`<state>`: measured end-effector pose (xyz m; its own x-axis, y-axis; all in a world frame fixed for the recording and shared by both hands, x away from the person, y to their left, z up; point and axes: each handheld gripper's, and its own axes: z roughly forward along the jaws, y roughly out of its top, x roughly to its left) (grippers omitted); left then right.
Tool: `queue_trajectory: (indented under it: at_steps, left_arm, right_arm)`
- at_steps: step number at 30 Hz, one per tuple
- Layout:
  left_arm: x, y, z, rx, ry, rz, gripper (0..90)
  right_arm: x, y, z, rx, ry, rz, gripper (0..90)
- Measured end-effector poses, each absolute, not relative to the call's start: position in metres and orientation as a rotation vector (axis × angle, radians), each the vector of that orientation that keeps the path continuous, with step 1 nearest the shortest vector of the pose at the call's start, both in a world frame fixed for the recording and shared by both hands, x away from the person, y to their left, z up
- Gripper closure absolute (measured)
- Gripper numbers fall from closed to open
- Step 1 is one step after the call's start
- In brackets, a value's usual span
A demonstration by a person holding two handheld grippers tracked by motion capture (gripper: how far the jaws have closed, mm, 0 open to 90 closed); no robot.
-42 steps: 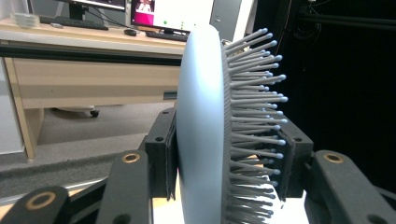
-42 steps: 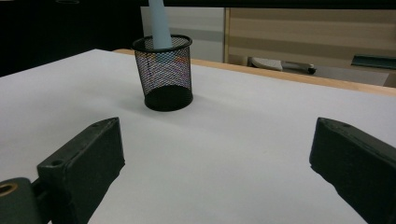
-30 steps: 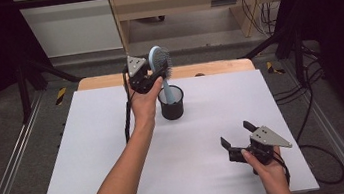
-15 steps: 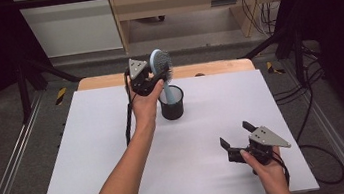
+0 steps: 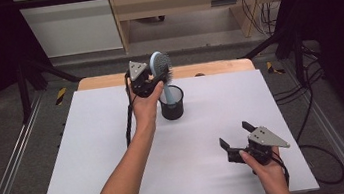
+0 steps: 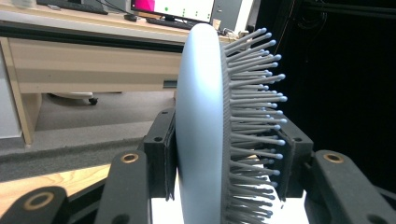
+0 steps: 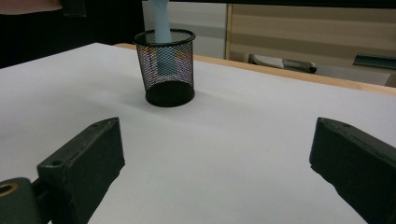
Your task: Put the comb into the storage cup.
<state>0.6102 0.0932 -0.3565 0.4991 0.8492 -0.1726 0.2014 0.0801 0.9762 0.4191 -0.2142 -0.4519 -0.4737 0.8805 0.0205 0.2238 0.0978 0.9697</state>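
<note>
Left gripper [image 5: 150, 82] clamps hairbrush [image 5: 160, 66], handle standing in mesh cup [image 5: 172, 108]; next judged: release; right gripper [image 5: 239, 141] wide, idle near right

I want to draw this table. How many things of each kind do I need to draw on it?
Hairbrush: 1, pale blue, handle down in the cup
Mesh cup: 1, black
Tongs: 2, the left tongs shut on the hairbrush head, the right tongs open over the table
Total: 4
</note>
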Motion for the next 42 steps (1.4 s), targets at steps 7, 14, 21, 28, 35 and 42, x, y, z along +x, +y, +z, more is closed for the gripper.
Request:
queue_trajectory:
  at_steps: [7,14,21,28,35,42]
  left_arm:
    - [0.611,0.094,-0.36,1.426,1.0,0.611,50.3]
    - [0.612,0.094,-0.365,1.411,1.019,0.591,50.2]
    - [0.612,0.091,-0.369,1.404,1.029,0.582,50.2]
    - [0.611,0.086,-0.371,1.41,1.022,0.579,50.1]
    - [0.61,0.084,-0.376,1.409,1.027,0.568,50.0]
    - [0.611,0.083,-0.379,1.419,1.025,0.564,49.9]
  right_arm:
    - [0.419,-0.214,-0.452,1.076,1.784,1.4,3.5]
    - [0.419,-0.214,-0.452,1.081,1.78,1.401,3.5]
    - [0.419,-0.214,-0.452,1.077,1.784,1.395,3.5]
    - [0.419,-0.214,-0.452,1.073,1.787,1.39,3.5]
    - [0.419,-0.214,-0.452,1.068,1.789,1.386,3.5]
    - [0.419,-0.213,-0.452,1.068,1.795,1.382,3.5]
